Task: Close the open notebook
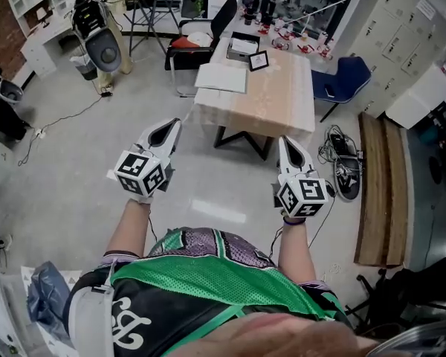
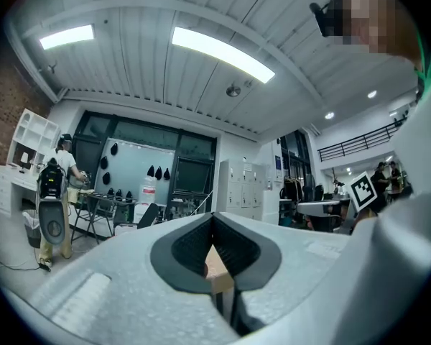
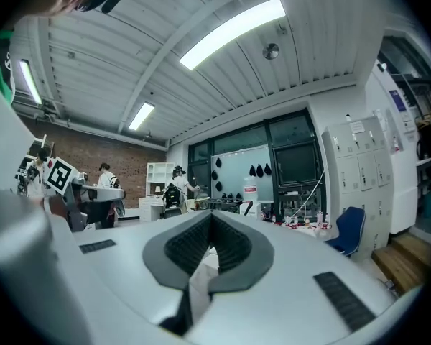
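Observation:
The open notebook [image 1: 221,77] lies white and flat on the near left corner of a tan table [image 1: 282,103], well ahead of both grippers. My left gripper [image 1: 172,125] is held out over the floor, short of the table, jaws shut with nothing between them. My right gripper [image 1: 285,141] is level beside it, also shut and empty. In the left gripper view the jaws [image 2: 214,218] meet at the tip, and a strip of the tan table [image 2: 217,268] shows below. The right gripper view shows its jaws [image 3: 211,218] closed too.
A small black framed card [image 1: 259,60] and a white box [image 1: 243,47] sit further back on the table. A black chair [image 1: 201,39] stands at its left, a blue chair [image 1: 344,80] at its right. Cables and a shoe [image 1: 343,166] lie beside a wooden platform [image 1: 379,192].

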